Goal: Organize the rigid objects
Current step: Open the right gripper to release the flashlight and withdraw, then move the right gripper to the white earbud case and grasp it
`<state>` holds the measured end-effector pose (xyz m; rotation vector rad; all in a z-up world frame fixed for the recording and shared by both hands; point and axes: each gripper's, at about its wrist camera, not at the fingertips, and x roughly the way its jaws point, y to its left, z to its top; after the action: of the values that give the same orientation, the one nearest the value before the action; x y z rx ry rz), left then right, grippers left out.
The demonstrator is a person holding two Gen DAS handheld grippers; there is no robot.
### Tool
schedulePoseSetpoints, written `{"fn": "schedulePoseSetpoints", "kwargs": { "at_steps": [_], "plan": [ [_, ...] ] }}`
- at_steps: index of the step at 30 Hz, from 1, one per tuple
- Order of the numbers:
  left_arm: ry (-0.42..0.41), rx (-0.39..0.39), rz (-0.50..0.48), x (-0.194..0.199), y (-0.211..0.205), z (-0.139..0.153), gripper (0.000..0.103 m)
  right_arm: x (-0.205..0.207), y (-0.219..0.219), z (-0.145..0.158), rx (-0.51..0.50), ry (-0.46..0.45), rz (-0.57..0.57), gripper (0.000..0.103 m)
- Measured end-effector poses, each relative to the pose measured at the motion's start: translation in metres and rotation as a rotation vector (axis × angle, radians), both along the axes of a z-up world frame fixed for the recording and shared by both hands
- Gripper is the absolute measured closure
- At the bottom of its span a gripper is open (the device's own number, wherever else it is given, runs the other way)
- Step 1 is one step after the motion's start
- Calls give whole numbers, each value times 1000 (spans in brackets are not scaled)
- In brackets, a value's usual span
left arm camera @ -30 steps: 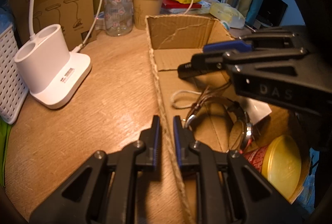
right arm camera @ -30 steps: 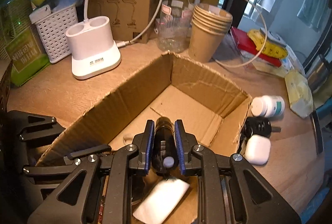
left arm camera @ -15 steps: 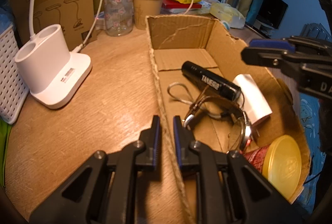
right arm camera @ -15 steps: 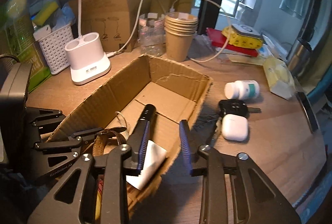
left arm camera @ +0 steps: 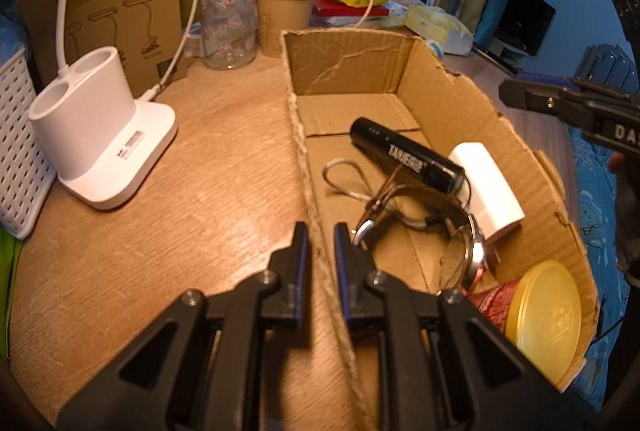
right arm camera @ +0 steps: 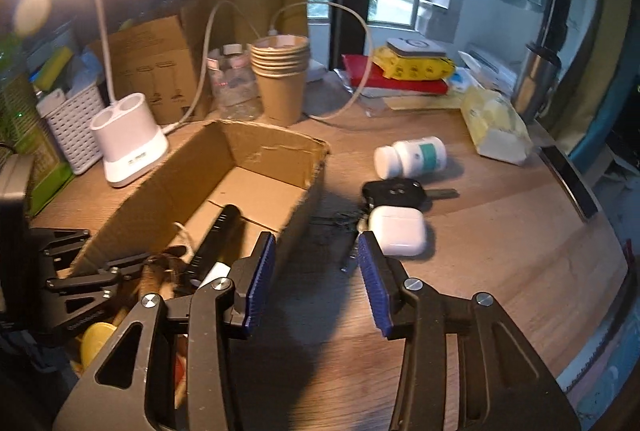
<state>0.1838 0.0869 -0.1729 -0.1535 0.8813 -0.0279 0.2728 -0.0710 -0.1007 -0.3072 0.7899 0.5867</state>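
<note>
Left gripper [left arm camera: 320,247] clenched on box [left arm camera: 298,135] wall. Right gripper [right arm camera: 316,271], fingers just opening, empty, over counter [right arm camera: 500,243]. Flashlight [left arm camera: 406,155] lies in box; earbud case [right arm camera: 396,235] beside it.

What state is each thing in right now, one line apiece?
Cardboard box: open-topped, wall clamped.
Black flashlight: lying inside box.
Pill bottle: capped, on its side.
Earbud case: closed, on table.
Left gripper: shut on box wall.
Right gripper: open, empty, just been opening.
</note>
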Motion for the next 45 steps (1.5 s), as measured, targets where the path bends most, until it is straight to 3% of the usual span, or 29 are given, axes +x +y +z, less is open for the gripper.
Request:
{"fn": "schedulePoseSetpoints", "kwargs": {
  "at_steps": [8, 11, 45],
  "plan": [
    [0, 0, 0, 0, 0, 0, 89, 18, -13, -19, -15, 21, -57, 56],
    [0, 0, 0, 0, 0, 0, 89, 25, -16, -25, -17, 35, -74, 48],
    [-1, 0, 2, 0, 0, 0, 89, 83, -17, -64, -59, 48, -140, 46]
  ]
}}
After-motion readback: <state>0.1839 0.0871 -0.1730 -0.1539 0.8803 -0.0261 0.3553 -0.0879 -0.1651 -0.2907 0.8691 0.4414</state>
